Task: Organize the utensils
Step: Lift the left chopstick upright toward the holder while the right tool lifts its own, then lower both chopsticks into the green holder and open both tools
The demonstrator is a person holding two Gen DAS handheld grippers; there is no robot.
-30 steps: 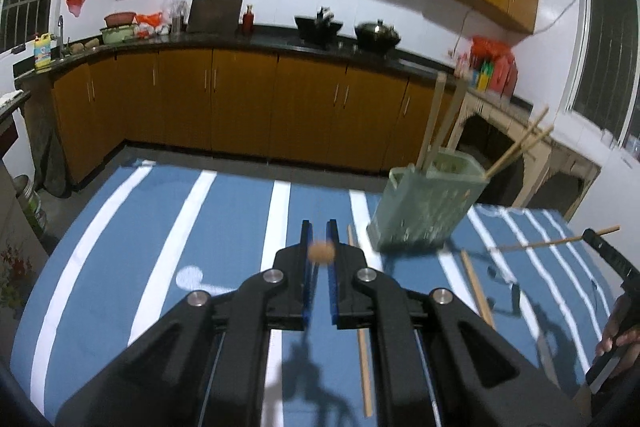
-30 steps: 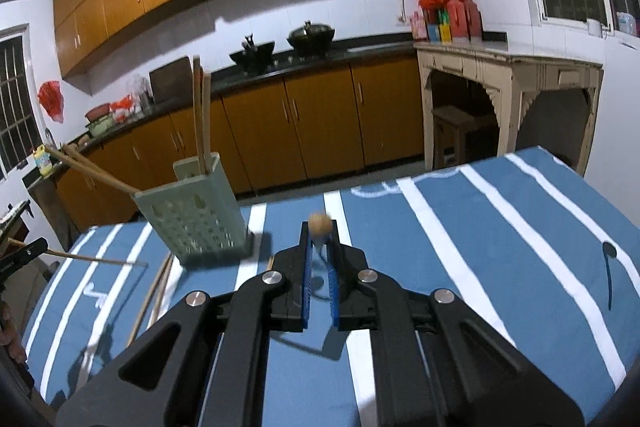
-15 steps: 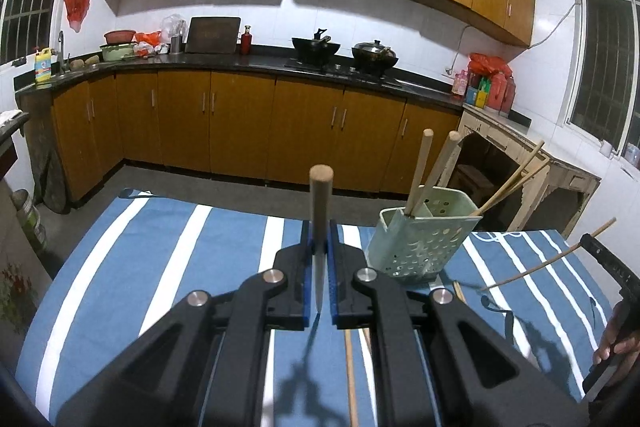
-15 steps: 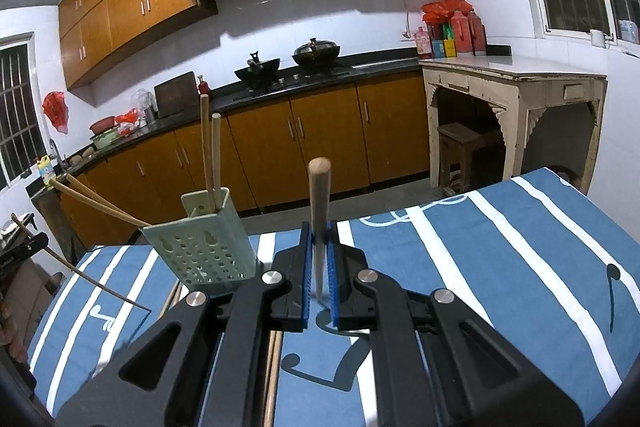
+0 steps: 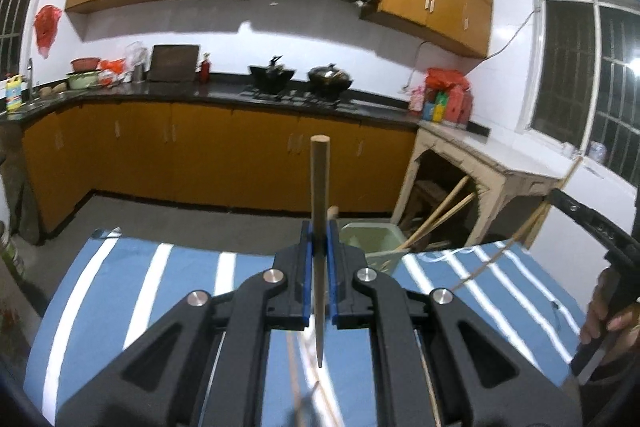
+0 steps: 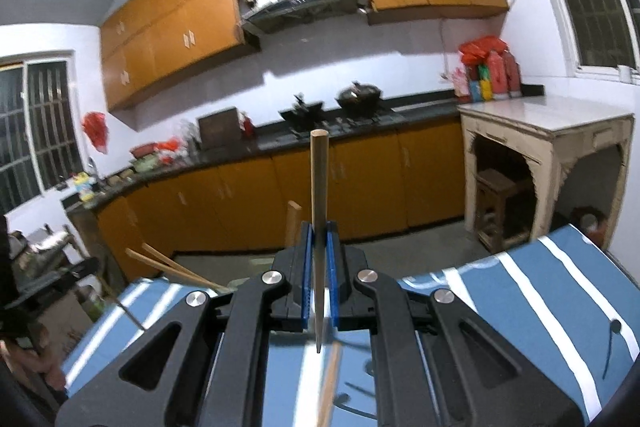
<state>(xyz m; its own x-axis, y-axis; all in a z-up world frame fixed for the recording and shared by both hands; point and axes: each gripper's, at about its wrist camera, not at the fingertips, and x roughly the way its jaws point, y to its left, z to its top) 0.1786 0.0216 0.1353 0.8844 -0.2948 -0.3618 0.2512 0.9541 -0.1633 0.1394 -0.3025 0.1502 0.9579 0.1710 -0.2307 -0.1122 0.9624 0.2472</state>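
Note:
In the left wrist view my left gripper (image 5: 319,239) is shut on a wooden chopstick (image 5: 319,183) that stands upright between the blue pads. The pale green utensil holder (image 5: 372,243) sits just behind its right finger, with chopsticks (image 5: 440,215) leaning out. My right gripper (image 6: 319,239) is likewise shut on an upright chopstick (image 6: 319,183). In that view the holder is hidden behind the fingers; only its chopsticks (image 6: 172,265) stick out at left. Each gripper shows at the other view's edge, holding its chopstick.
The table carries a blue cloth with white stripes (image 5: 120,287). Loose chopsticks (image 6: 330,387) lie on it under the grippers. A hand (image 5: 608,315) grips the right tool at the right edge. Kitchen cabinets and a worn white side table (image 6: 552,123) stand behind.
Both grippers have risen and tipped up, each keeping its chopstick. The chopsticks went from end-on to upright in view. The holder has sunk low behind the fingers.

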